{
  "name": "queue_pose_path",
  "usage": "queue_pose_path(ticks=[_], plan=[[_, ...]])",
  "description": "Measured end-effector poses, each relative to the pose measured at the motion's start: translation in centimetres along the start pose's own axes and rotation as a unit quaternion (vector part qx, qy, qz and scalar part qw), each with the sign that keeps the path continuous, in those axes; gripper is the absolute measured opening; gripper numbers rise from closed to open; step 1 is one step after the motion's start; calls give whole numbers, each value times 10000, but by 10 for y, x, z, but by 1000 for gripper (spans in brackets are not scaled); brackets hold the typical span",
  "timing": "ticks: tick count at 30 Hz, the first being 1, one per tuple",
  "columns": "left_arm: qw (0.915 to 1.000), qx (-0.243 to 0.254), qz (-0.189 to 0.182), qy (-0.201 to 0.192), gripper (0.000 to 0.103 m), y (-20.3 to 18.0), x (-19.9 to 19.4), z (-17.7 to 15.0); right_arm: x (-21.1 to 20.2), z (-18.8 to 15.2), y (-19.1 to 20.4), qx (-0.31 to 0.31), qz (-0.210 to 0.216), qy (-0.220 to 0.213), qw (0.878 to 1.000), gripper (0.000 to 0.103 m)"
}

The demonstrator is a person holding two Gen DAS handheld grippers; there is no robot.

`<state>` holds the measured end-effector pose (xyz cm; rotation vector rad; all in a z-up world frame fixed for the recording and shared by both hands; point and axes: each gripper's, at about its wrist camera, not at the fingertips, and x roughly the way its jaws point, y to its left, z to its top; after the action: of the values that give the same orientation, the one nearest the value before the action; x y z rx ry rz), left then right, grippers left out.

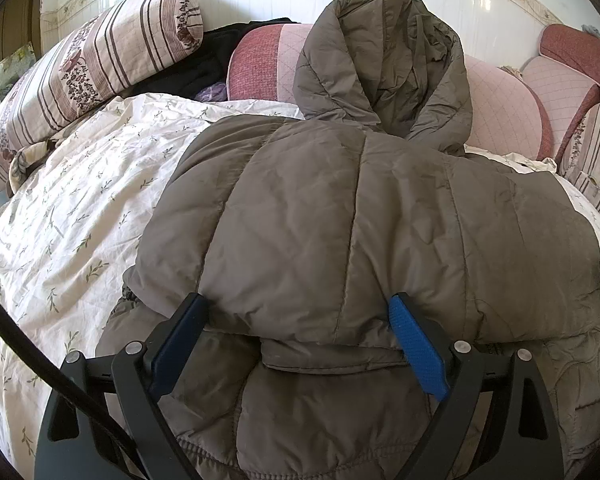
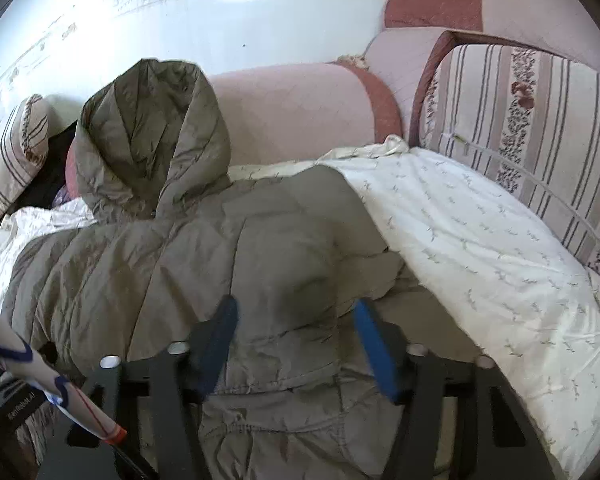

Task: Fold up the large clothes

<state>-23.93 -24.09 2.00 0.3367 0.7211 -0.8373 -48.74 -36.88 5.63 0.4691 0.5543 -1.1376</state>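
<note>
**Jacket folded over on bed, both claws at its near fold**

Jacket [image 1: 360, 220], olive-brown and quilted, lies on a bed covered by a white sheet [image 1: 72, 208] with a small leaf print. We find its body doubled over on itself, with the fold edge nearest the cameras and a lower layer showing beneath it. The hood [image 1: 384, 68] stands upright at the far side, leaning against a pink and red cushion [image 1: 500, 112]. A striped floral pillow [image 1: 96, 68] lies at the far left of the bed, with dark clothing [image 1: 204, 64] beside it.

We note the left claw [image 1: 300, 312] spread wide, its blue pads [image 1: 416, 348] straddling the puffed fold edge of the jacket. The pads sit against the fabric on either side, but we cannot confirm that they press on it.

In the right wrist view the right claw [image 2: 296, 320] is about half open and its fingers are blurred. Jacket fabric bulges between the pads [image 2: 374, 348]; we cannot tell whether they grip it. A sleeve [image 2: 40, 376], white with blue and red marks, crosses the lower left corner of that view.
</note>
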Motion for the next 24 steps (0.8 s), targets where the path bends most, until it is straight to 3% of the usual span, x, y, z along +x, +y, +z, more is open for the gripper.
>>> queue_pose_path(ticks=[2, 10, 17, 24], plan=[[10000, -1, -2, 0, 92, 0, 0, 0, 8, -2, 1, -9, 100, 170, 9998, 44], [10000, -3, -1, 3, 92, 0, 0, 1, 32, -8, 3, -35, 66, 596, 9982, 44], [10000, -10, 2, -16, 92, 0, -1, 1, 26, -7, 4, -72, 32, 541, 9985, 44], [9990, 76, 65, -432, 92, -2, -28, 7, 3, 1, 0, 22, 125, 326, 9994, 44]])
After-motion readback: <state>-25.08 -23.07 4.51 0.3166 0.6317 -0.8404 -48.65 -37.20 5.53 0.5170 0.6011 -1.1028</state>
